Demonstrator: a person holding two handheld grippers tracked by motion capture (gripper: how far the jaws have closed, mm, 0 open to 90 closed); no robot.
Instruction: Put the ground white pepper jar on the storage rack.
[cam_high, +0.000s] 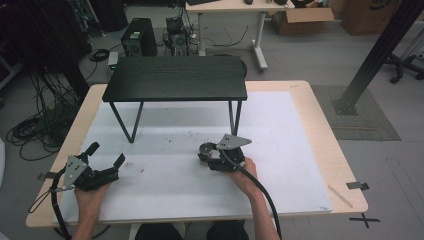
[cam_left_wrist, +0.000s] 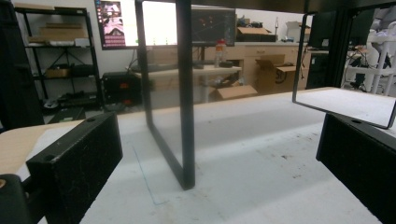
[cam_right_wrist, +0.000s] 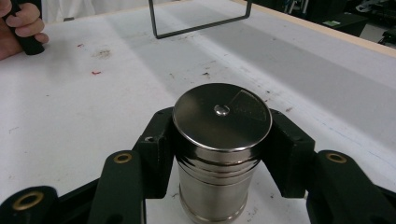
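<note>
A pale wooden table (cam_high: 320, 130) carries a white mat (cam_high: 280, 150) that covers most of its top. On the mat's far half, toward twelve o'clock in the high view, stands a black shelf riser (cam_high: 175, 77) on thin black metal legs; the left gripper view shows one of its leg frames (cam_left_wrist: 184, 107) upright straight ahead and a second leg frame at two o'clock. The left gripper (cam_high: 107, 157) sits at about eight o'clock on the mat, held in the person's left hand (cam_high: 90, 195), its jaws spread wide with nothing between them; in the left gripper view the two black pads stand well apart at either edge, with bare mat between. The right gripper (cam_high: 206, 152) lies near the middle of the mat, just toward five o'clock from the riser's right legs, gripped by the right hand (cam_high: 245, 175) with its cable trailing back to six o'clock. Its jaws are closed against the sides of a shiny steel cylinder (cam_right_wrist: 219, 140), a lidded metal canister that stands upright on the mat, its round top bearing a small knob at the centre. In the right gripper view, small reddish specks dot the mat at ten o'clock.
</note>
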